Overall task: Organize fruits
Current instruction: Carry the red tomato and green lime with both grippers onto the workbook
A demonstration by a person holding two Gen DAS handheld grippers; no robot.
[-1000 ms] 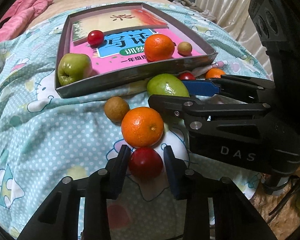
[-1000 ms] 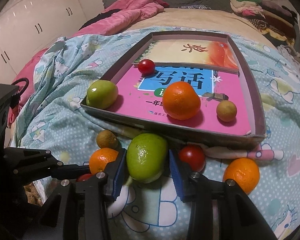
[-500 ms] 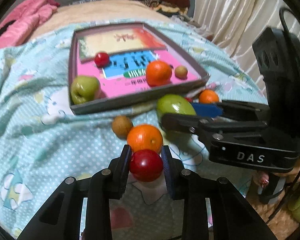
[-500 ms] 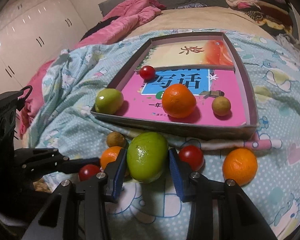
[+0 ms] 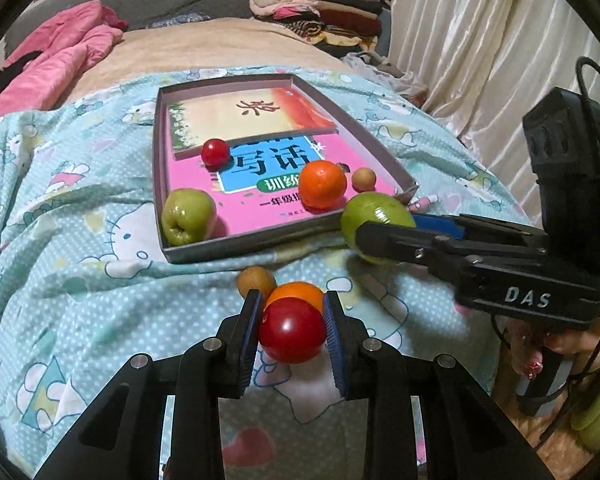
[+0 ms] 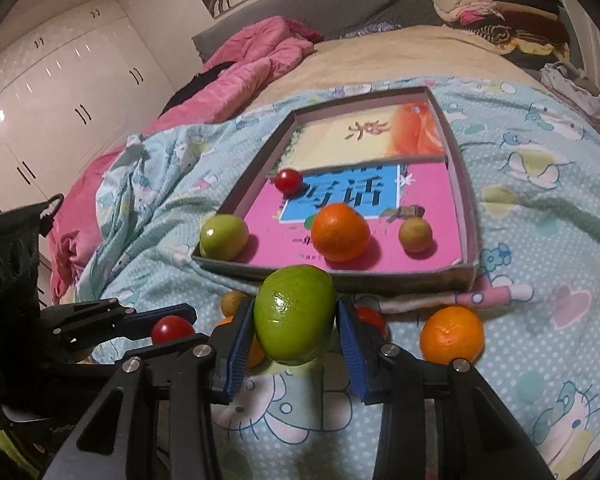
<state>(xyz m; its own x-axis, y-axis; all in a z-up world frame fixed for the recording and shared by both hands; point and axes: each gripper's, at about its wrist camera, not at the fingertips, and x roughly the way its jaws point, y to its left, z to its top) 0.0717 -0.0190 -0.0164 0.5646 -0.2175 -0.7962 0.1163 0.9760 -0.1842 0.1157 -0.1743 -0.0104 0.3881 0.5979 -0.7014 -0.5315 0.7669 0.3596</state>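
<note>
My left gripper (image 5: 293,322) is shut on a red tomato (image 5: 292,330), lifted above the blanket. My right gripper (image 6: 296,322) is shut on a green fruit (image 6: 296,314) and holds it up before the box's near wall; both show in the left wrist view, the green fruit (image 5: 374,216) at right. The shallow grey box (image 5: 260,242) holds a green apple (image 5: 188,216), a small tomato (image 5: 215,152), an orange (image 5: 323,184) and a small brown fruit (image 5: 364,179). On the blanket lie an orange (image 5: 294,292), a brown fruit (image 5: 255,280), another orange (image 6: 452,334) and a red tomato (image 6: 370,316).
The fruits lie on a light blue cartoon-print blanket (image 5: 80,280) over a bed. A pink quilt (image 6: 252,60) lies at the far left. Folded clothes (image 5: 316,12) are stacked at the bed's far end. White curtains (image 5: 480,60) hang at the right.
Both grippers have risen with their fruit: the red tomato and the green fruit have lifted off the blanket. The left jaws went from around the tomato to shut on it.
</note>
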